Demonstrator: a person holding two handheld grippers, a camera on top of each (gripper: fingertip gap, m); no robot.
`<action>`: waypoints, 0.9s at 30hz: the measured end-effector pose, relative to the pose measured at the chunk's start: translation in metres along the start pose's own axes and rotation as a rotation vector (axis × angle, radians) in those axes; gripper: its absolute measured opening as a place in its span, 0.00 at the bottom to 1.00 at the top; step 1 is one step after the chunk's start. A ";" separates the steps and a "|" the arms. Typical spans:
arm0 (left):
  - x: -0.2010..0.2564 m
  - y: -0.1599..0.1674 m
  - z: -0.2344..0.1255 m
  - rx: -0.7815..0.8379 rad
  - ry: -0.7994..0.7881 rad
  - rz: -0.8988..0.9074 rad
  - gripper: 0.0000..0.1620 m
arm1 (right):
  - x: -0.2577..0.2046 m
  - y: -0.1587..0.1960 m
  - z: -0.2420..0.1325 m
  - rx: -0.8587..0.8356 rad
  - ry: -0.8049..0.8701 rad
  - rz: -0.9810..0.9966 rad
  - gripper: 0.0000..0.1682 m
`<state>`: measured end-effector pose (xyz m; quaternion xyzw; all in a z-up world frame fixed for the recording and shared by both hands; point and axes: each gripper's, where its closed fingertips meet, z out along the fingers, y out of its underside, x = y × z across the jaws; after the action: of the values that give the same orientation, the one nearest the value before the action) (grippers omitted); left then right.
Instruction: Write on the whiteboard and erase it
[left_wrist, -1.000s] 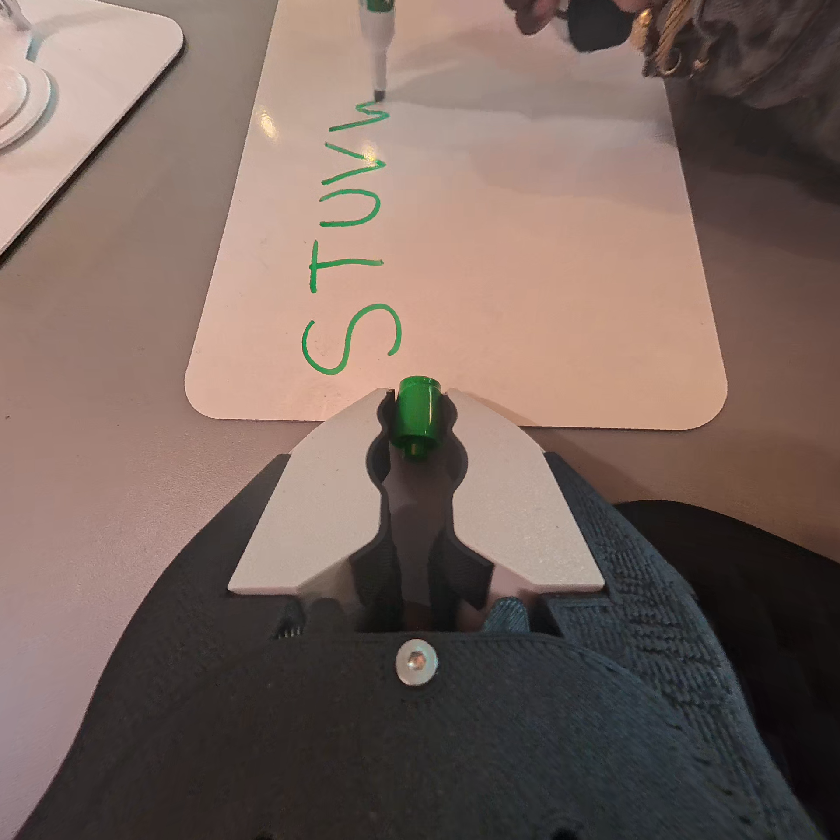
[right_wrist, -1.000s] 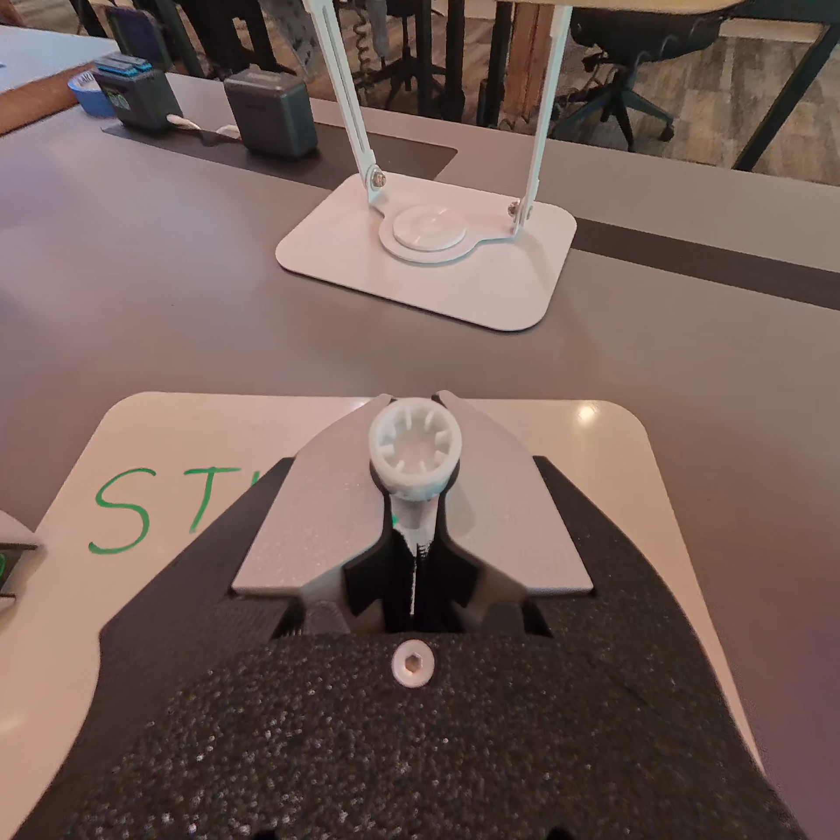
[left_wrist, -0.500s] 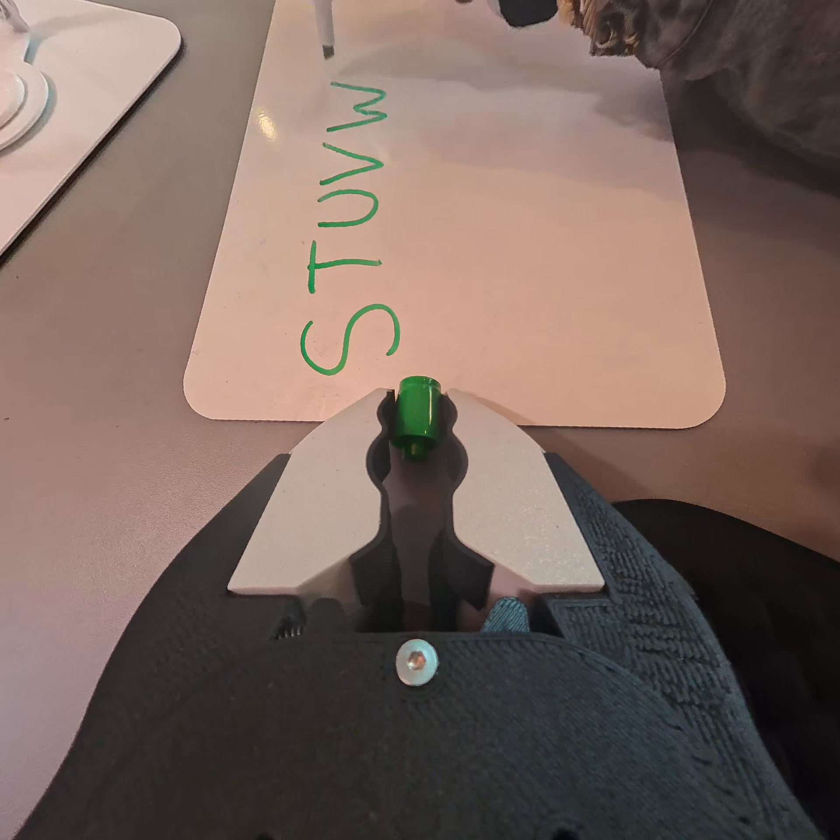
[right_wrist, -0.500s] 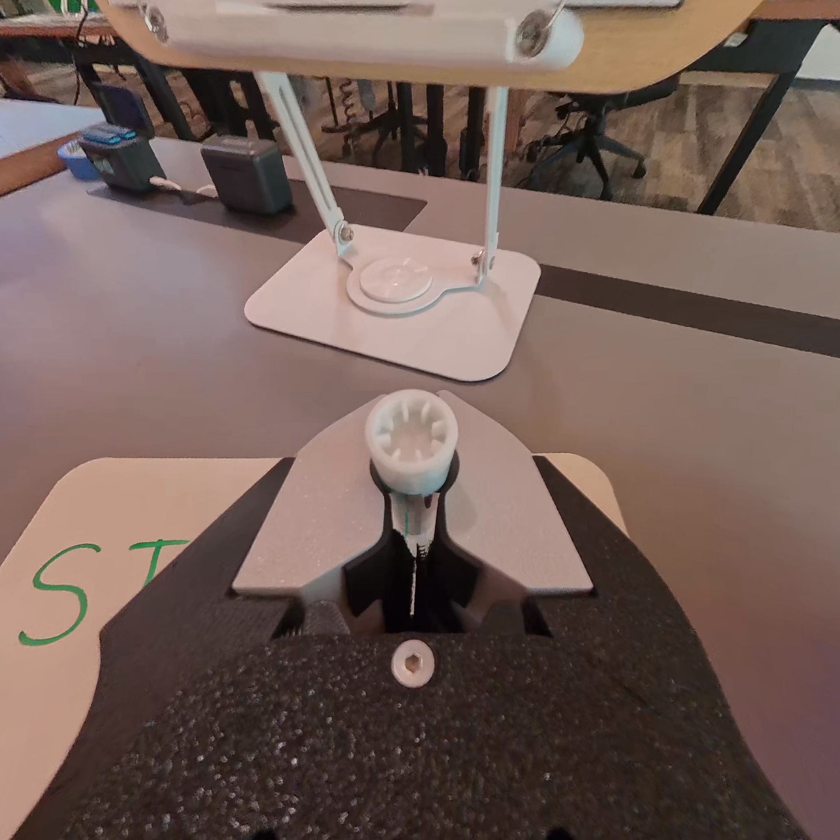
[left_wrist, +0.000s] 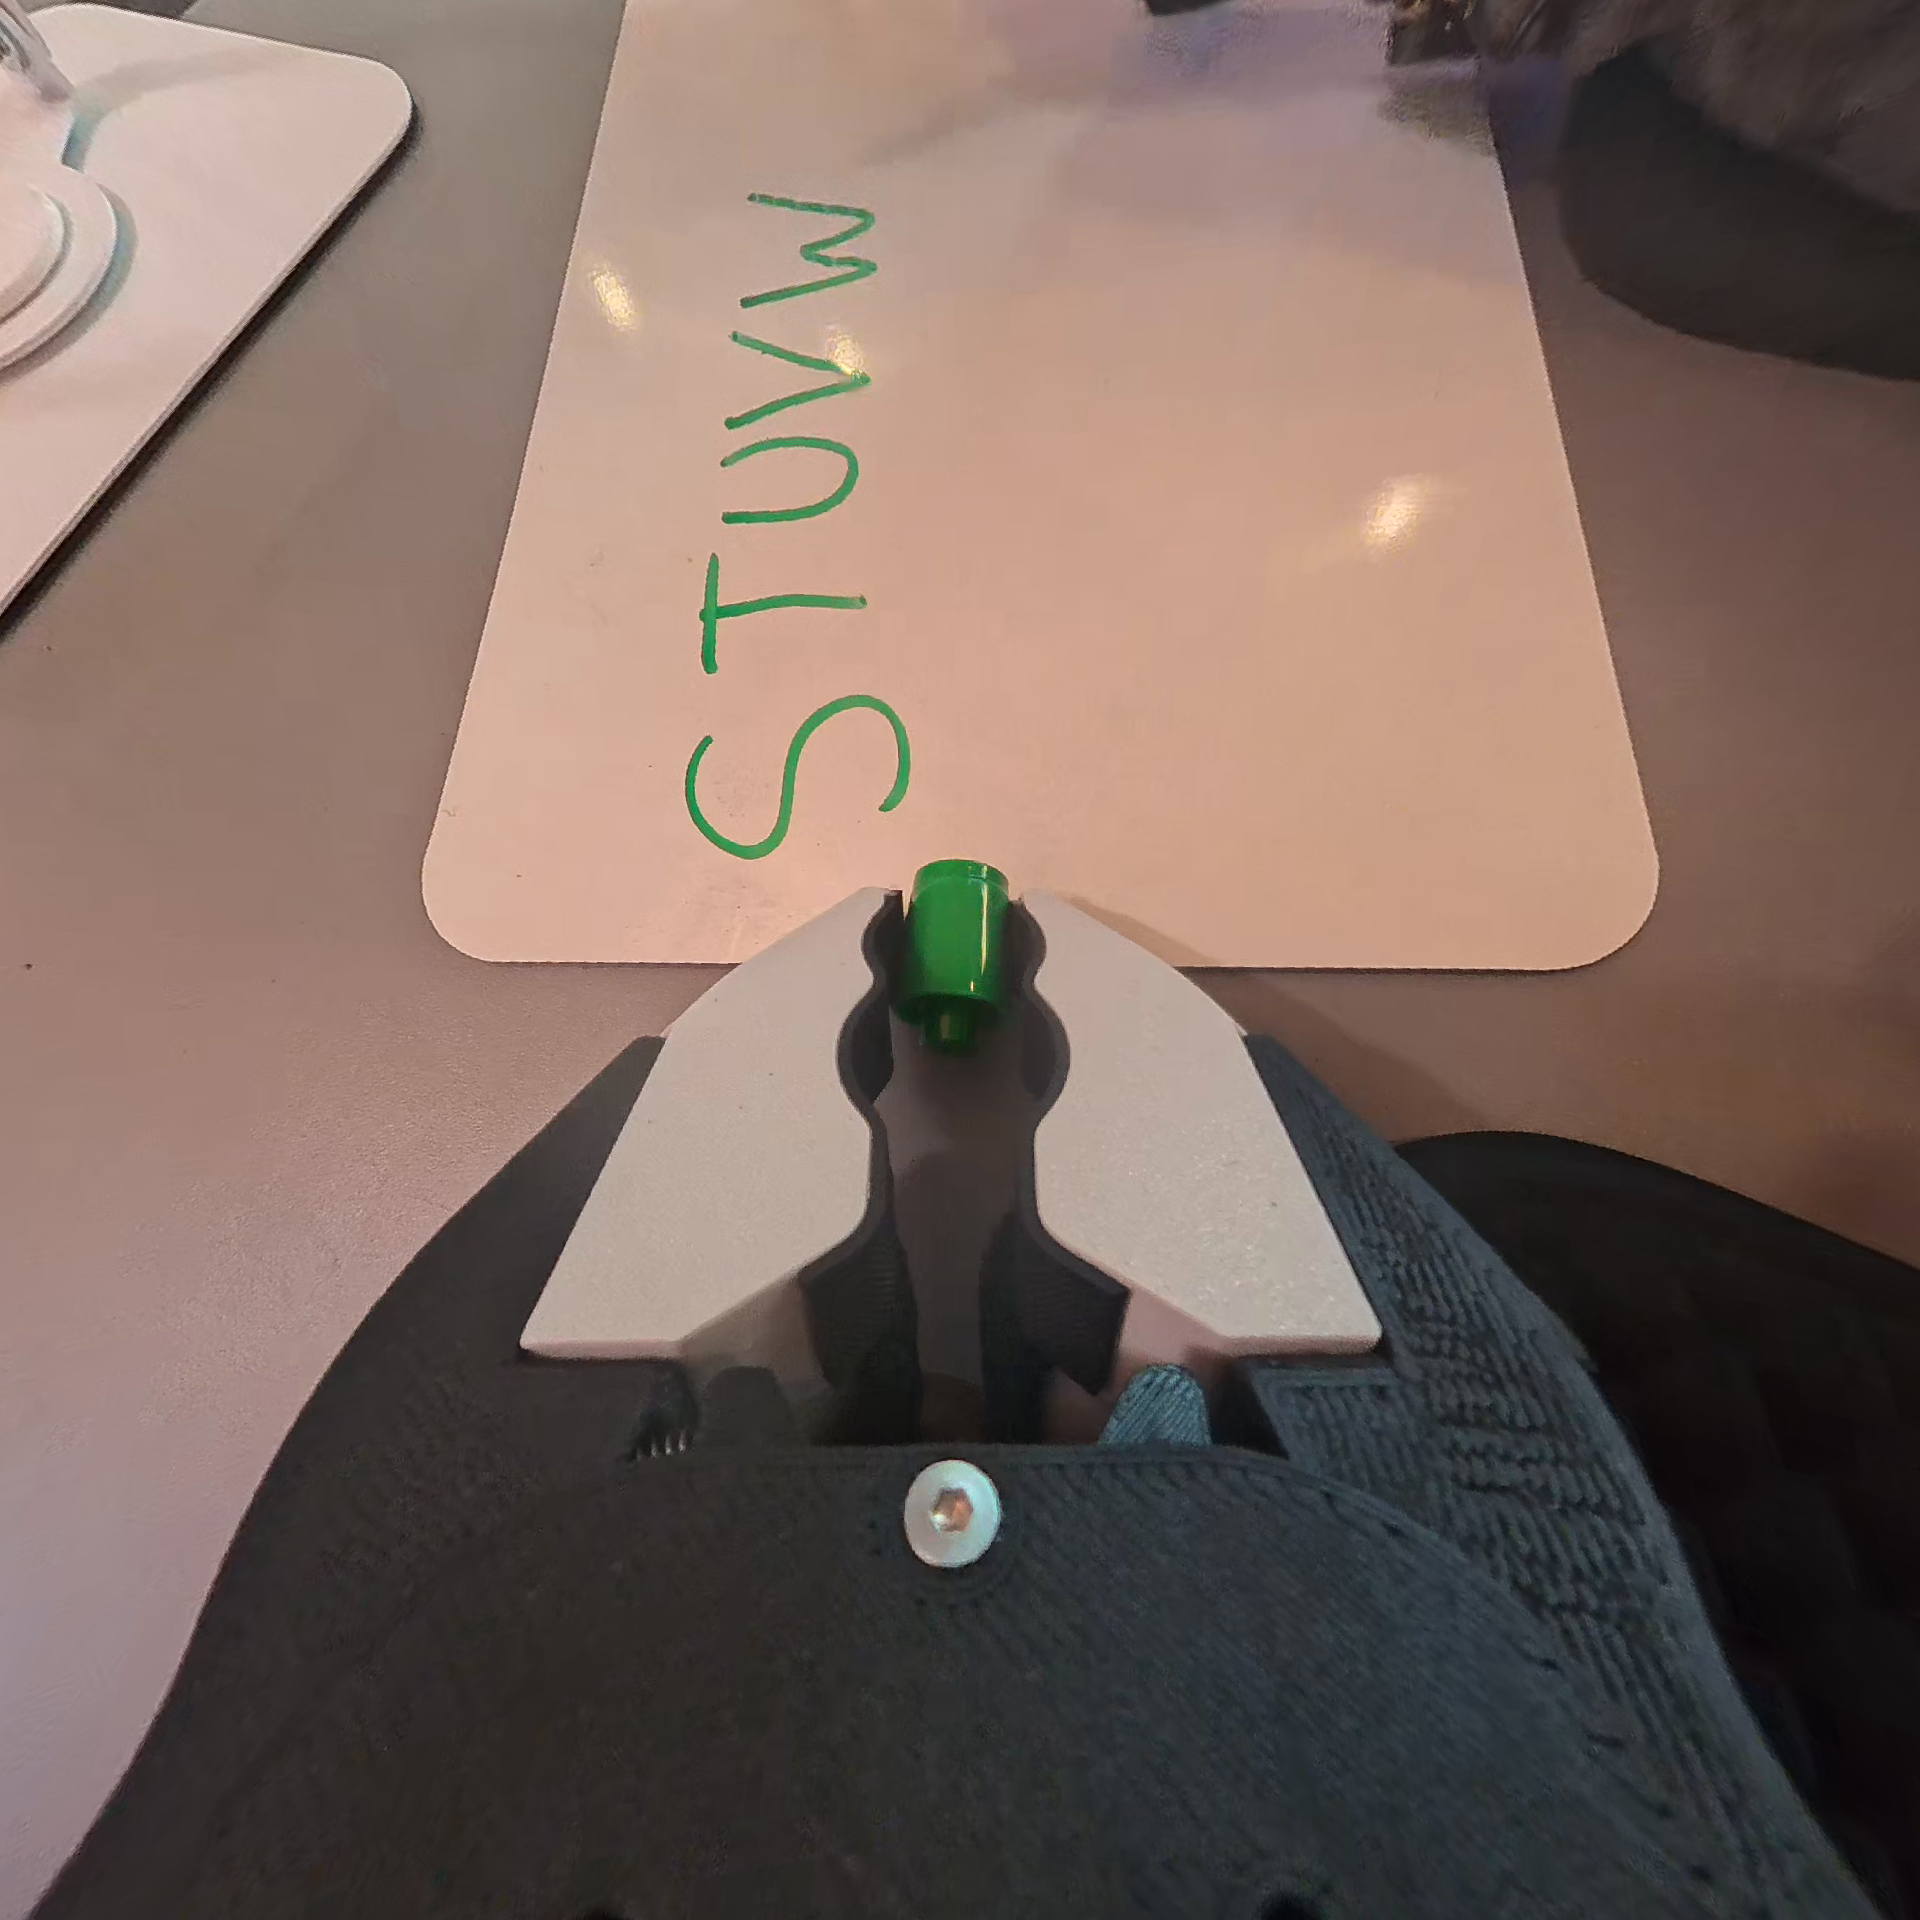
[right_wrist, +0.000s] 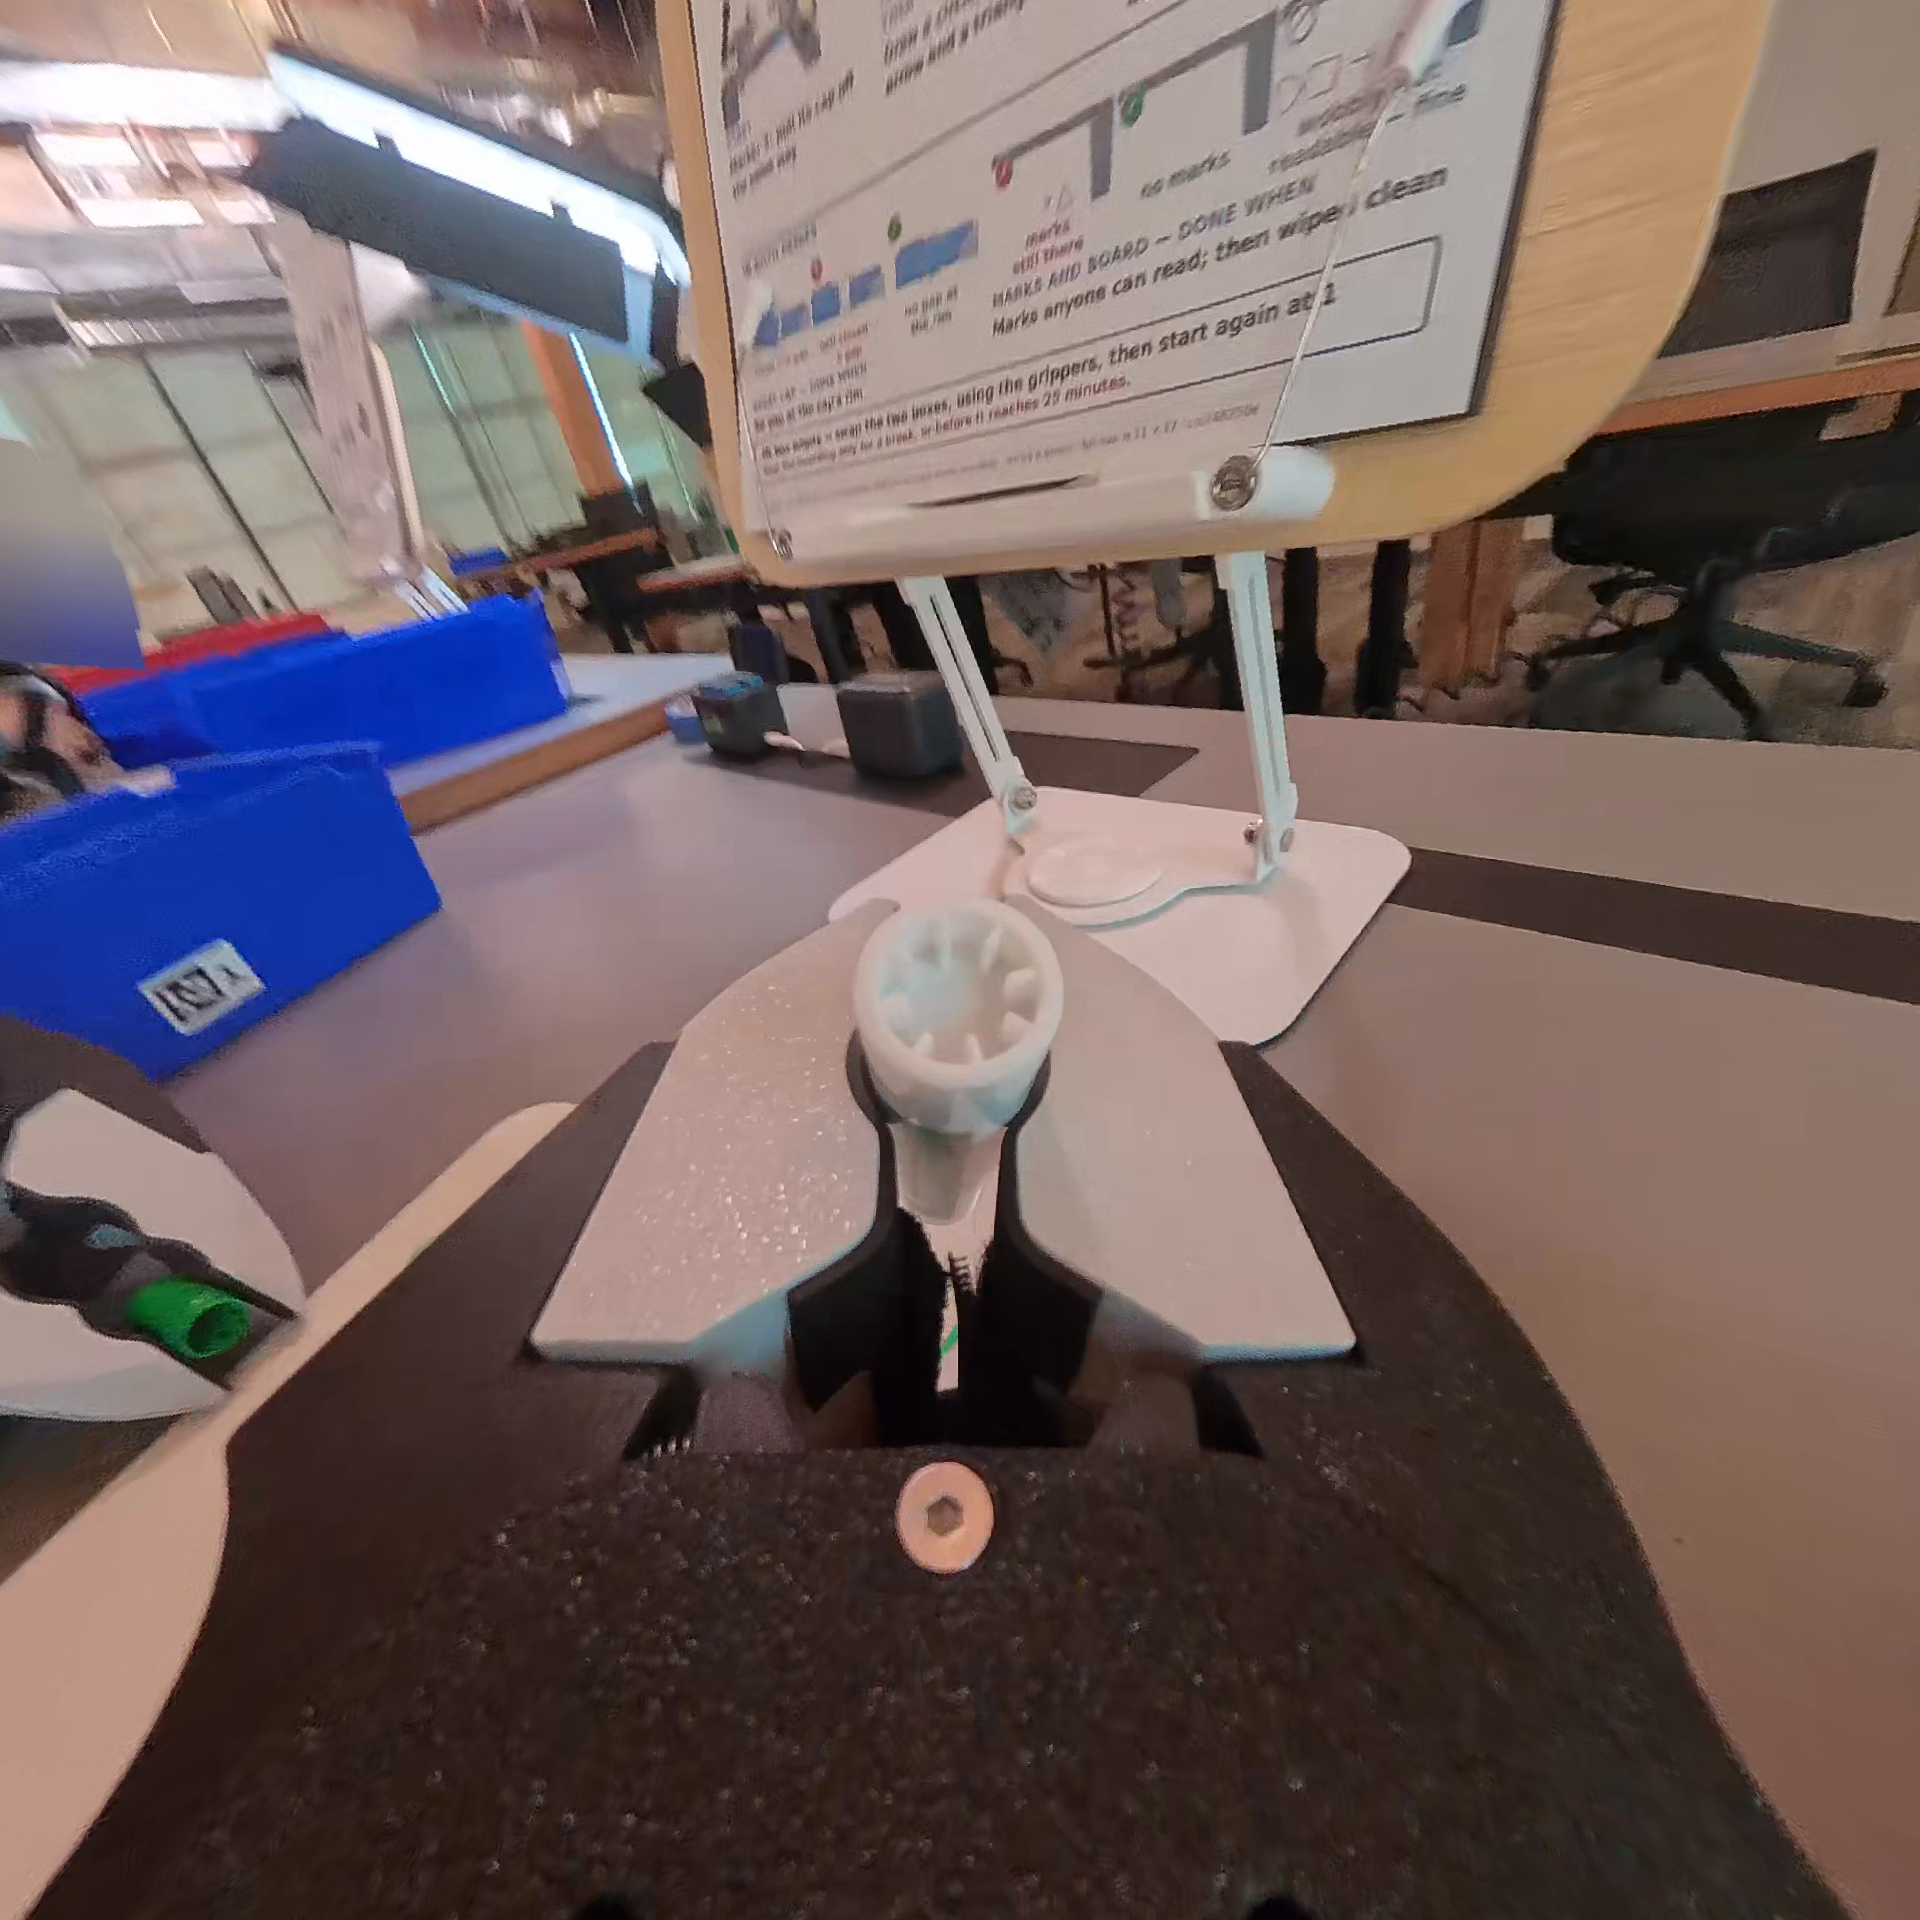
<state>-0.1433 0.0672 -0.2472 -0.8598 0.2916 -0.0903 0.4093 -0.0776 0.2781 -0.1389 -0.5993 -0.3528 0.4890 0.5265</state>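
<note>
A grey table (left_wrist: 208, 831) carries the whiteboard (left_wrist: 1195, 623). The left gripper (left_wrist: 956, 935) has its jaws clamped on a green cap (left_wrist: 951, 951) at the board's near edge; the right gripper (right_wrist: 951, 1029) pinches a white marker (right_wrist: 956, 1013), raised, before a far stand (right_wrist: 1299, 914).

Whiteboard (left_wrist: 1195, 582): white, round corners, flat on table, long side running toward 12 o'clock. Green letters (left_wrist: 800, 520) in one row near its 9 o'clock edge. Green marker cap (left_wrist: 951, 951) at board's 6 o'clock edge. White marker (right_wrist: 956, 1023), back end showing.
</note>
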 end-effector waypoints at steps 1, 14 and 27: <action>0.000 0.000 0.000 0.000 -0.001 -0.002 0.12 | 0.000 -0.003 -0.003 0.039 -0.023 0.032 0.09; -0.005 -0.030 -0.018 0.230 -0.049 0.018 0.12 | 0.002 -0.004 -0.007 0.075 0.000 -0.030 0.08; 0.006 -0.129 -0.033 0.559 -0.070 -0.017 0.12 | 0.005 -0.016 -0.016 0.122 0.003 0.035 0.09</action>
<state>-0.0966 0.1063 -0.1288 -0.7186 0.2338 -0.1407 0.6396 -0.0599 0.2814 -0.1246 -0.5731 -0.3110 0.5179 0.5538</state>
